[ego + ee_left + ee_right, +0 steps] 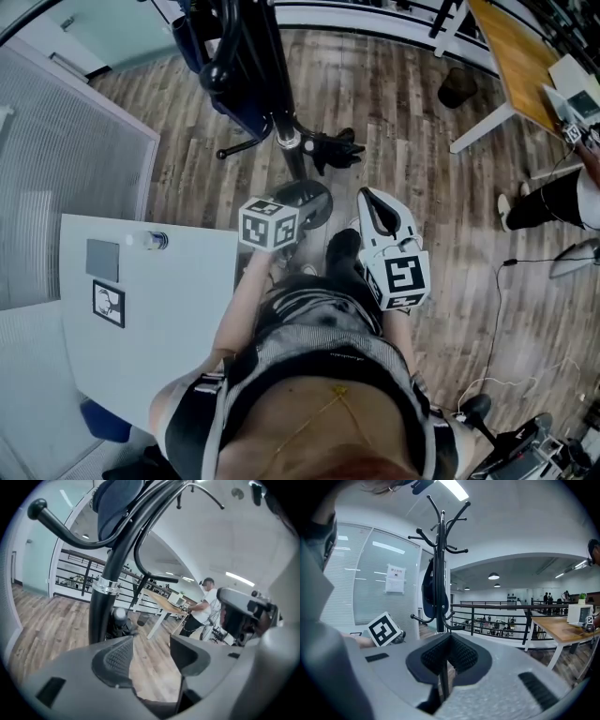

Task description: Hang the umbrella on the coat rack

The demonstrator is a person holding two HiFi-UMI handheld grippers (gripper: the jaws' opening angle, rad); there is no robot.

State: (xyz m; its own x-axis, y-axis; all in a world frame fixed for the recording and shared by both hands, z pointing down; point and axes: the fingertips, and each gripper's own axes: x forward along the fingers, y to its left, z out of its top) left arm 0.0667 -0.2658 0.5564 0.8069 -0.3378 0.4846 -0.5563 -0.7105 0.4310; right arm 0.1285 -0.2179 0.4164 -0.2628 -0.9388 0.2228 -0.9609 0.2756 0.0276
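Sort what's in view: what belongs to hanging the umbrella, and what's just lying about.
On the job: coat rack; dark blue umbrella hanging on it; left tongs, open and empty; right tongs, shut.
Lying about: white table; bottle on it; wooden desk; black bin.

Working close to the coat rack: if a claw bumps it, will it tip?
It could rock or tip: the coat rack is a tall thin pole on what looks like a small round base. The dark blue umbrella hanging on one side may bias it that way. The pole itself looks stiff.
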